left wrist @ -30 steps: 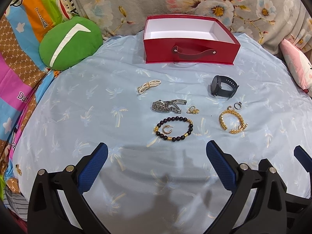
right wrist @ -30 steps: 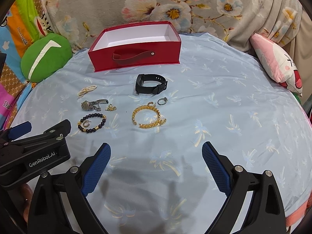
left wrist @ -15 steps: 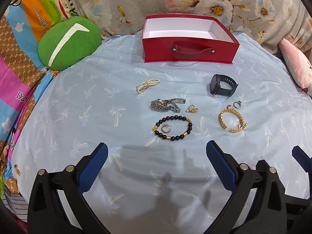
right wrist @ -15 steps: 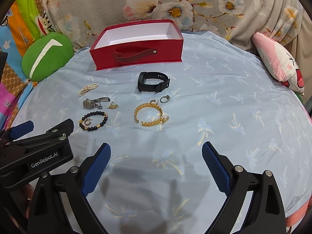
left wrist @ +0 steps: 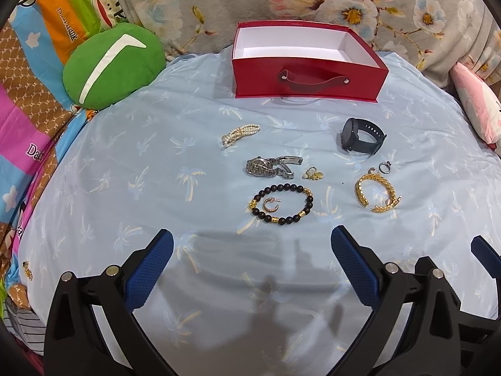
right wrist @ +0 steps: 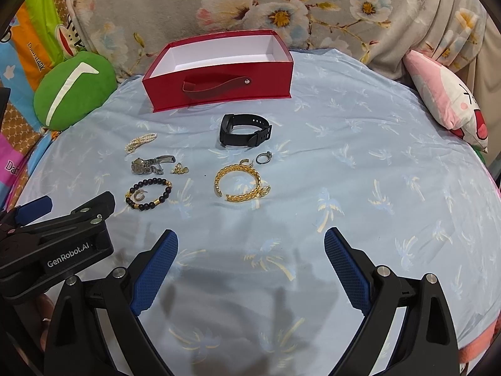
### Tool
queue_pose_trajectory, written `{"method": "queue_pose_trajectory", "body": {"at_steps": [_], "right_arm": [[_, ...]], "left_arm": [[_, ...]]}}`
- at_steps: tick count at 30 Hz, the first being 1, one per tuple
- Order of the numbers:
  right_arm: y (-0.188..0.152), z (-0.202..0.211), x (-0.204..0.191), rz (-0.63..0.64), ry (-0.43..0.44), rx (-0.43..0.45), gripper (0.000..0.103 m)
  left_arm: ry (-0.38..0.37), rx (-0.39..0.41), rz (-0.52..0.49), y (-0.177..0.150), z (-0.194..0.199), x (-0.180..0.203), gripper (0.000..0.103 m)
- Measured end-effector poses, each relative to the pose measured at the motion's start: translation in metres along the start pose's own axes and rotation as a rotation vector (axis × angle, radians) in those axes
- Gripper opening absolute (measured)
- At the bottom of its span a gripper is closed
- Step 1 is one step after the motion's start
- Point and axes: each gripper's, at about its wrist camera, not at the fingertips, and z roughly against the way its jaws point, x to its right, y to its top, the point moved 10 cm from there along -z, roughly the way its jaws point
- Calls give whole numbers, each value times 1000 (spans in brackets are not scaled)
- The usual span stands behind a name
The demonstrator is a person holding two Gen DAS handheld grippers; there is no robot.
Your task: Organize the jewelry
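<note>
An open red box [left wrist: 308, 78] with a white inside stands at the back of the blue sheet; it also shows in the right wrist view [right wrist: 219, 87]. In front of it lie a pearl bracelet [left wrist: 240, 134], a silver watch [left wrist: 271, 166], a black bead bracelet [left wrist: 283, 200] around a gold hoop earring [left wrist: 271, 205], small gold earrings [left wrist: 313, 174], a black smartwatch [right wrist: 244, 131], a silver ring [right wrist: 263, 157] and a gold chain bracelet [right wrist: 242, 185]. My left gripper [left wrist: 252, 250] and right gripper [right wrist: 250, 250] are both open and empty, short of the jewelry.
A green round cushion [left wrist: 112, 65] lies at the back left and a pink plush pillow [right wrist: 447, 100] at the right. A floral blanket [right wrist: 281, 9] rises behind the box. The left gripper's body [right wrist: 56, 241] shows at the right wrist view's left edge.
Both grippers have drawn slightly nearer and higher over the sheet; the jewelry and the box have not moved. Both stay open.
</note>
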Motion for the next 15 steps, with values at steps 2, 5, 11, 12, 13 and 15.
{"method": "queue_pose_trajectory", "body": {"at_steps": [2, 5, 11, 12, 13, 15], "right_arm": [[0, 0, 0, -1, 1, 0, 93], [0, 0, 0, -2, 2, -2, 93], [-2, -1, 0, -6, 8, -6, 93], [-2, -2, 1, -7, 7, -7, 93], [-2, -2, 1, -7, 8, -8, 93], [-3, -2, 0, -7, 11, -9, 93]], "left_arm": [[-1, 0, 2, 0, 0, 0, 98], [4, -1, 1, 0, 0, 0, 98], [-2, 1, -2, -1, 0, 1, 98], [-3, 1, -2, -1, 0, 1, 98], [-2, 0, -2, -1, 0, 1, 98], [-5, -3, -1, -1, 0, 0, 98]]}}
